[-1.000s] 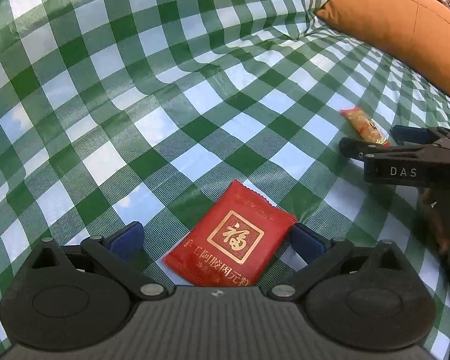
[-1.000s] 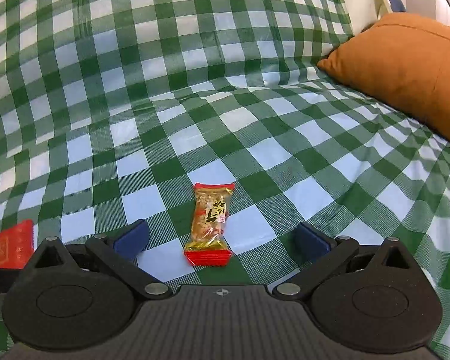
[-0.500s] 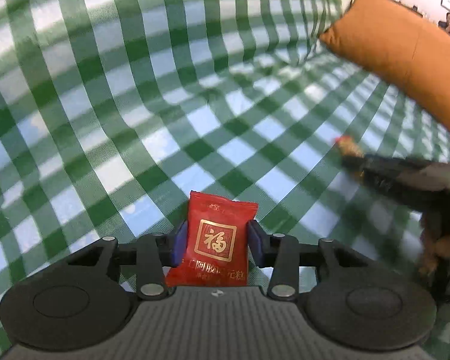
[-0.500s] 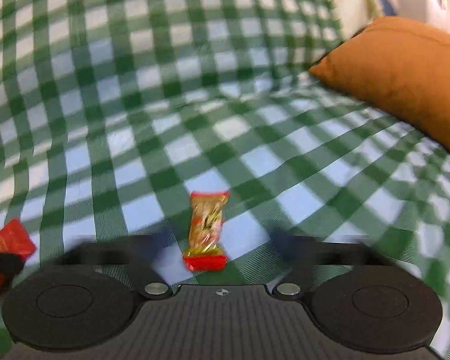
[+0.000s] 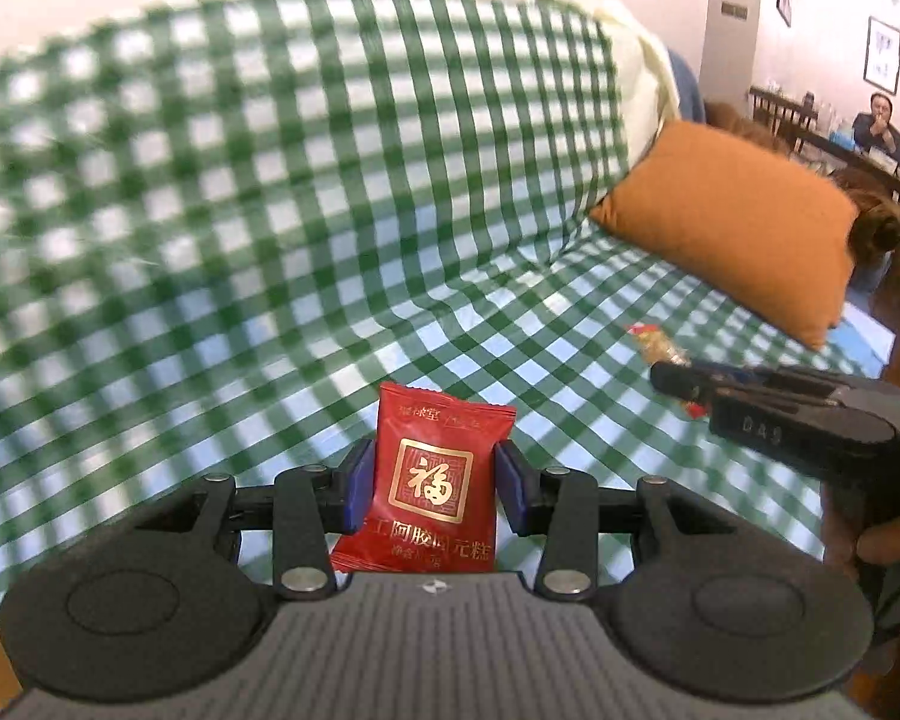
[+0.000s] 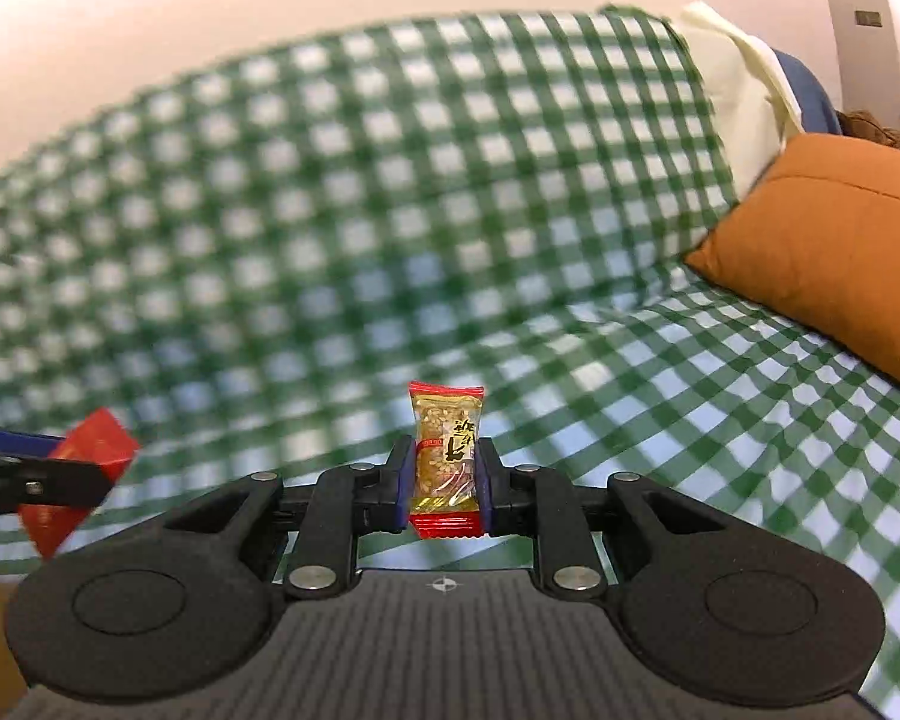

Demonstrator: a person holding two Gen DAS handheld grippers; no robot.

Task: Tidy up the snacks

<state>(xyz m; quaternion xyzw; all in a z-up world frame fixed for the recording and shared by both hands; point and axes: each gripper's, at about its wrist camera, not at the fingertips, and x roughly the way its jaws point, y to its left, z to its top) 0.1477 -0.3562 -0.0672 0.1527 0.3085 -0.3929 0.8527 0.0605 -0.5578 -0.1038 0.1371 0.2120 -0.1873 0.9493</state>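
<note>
Nearest in the left wrist view, the left tool (image 5: 433, 480) has its two blue-padded fingers pressed against the sides of a red snack packet (image 5: 435, 489) with a gold square emblem and gold characters, pinching it upright and clear of the cloth beneath. In the right wrist view, the right tool (image 6: 447, 480) likewise pinches a slim snack bar (image 6: 447, 462), a clear wrapper with red ends showing a golden, grainy filling, held upright between its blue pads. Each tool shows in the other's view: the right tool (image 5: 810, 414) sits at the right of the left wrist view with the snack bar (image 5: 660, 348) poking out past its tip, and the left tool (image 6: 6, 468) enters at the left edge of the right wrist view carrying the red snack packet (image 6: 78, 468). Beneath and beyond both lies a green and white checked cloth (image 5: 570, 312) draped over a sofa seat and up its backrest, blurred in the far part. On the right, farther back, an orange cushion (image 6: 840, 240) rests on the cloth. At the far right of the left wrist view, a seated person (image 5: 879, 132) is visible in the room behind.
</note>
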